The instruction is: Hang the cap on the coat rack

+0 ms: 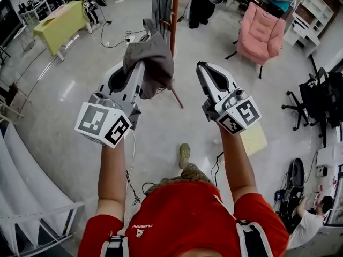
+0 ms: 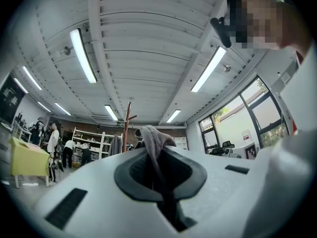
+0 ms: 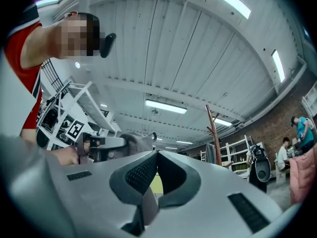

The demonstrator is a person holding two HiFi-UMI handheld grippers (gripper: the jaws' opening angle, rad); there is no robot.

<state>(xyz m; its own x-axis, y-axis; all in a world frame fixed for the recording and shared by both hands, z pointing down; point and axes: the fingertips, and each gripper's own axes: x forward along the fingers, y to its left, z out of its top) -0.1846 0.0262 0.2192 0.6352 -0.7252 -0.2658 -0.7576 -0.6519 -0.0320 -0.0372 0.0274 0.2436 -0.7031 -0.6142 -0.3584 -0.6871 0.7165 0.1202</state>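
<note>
The left gripper point(image 1: 140, 67) is clenched on the grey cap point(image 1: 154, 57), a fold of the fabric pinched between its jaws, and holds it raised close beside the reddish-brown pole of the coat rack point(image 1: 174, 16) (whether they touch cannot be told). The right gripper point(image 1: 199, 66) is alongside, jaws closed together on nothing.

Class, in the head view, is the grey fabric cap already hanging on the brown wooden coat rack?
No, the cap is pinched in the left gripper, not hooked on the rack.
</note>
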